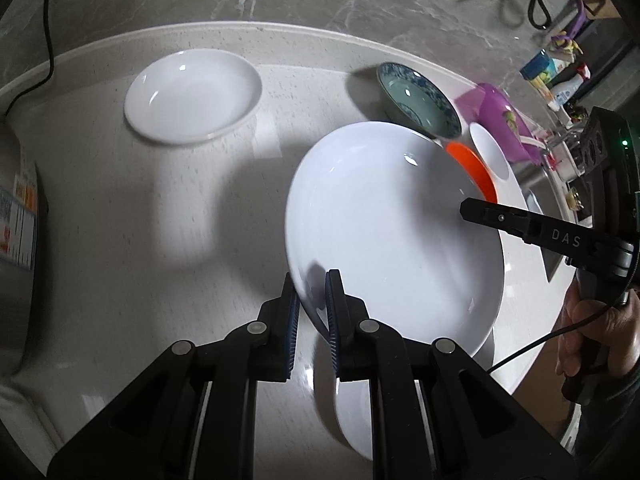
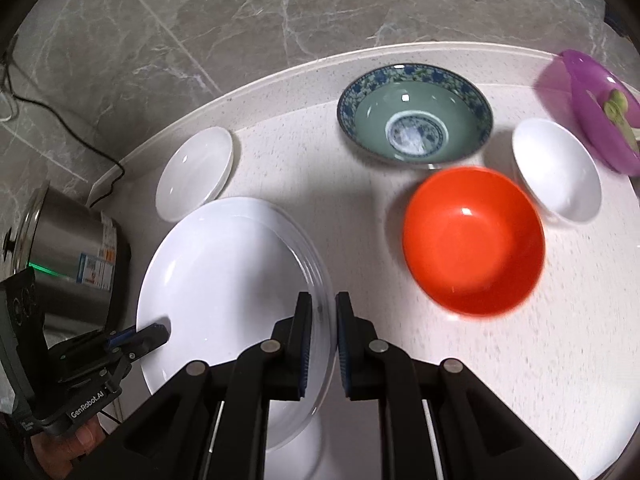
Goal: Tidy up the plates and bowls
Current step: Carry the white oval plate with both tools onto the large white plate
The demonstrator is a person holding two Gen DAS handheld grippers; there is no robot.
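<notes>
Both grippers are on the big plate (image 1: 392,232) right now: left gripper (image 1: 312,320) pinching its near rim, right gripper (image 2: 323,336) clamped on the opposite edge. It's tilted above the tabletop (image 2: 520,360), and there looks to be a second plate (image 2: 316,264) right under it, hard to say. Ahead of the right gripper sit an orange bowl (image 2: 474,240), a blue-patterned bowl (image 2: 414,116) and a white bowl (image 2: 558,170). A small plate (image 1: 192,96) lies well ahead of the left one.
</notes>
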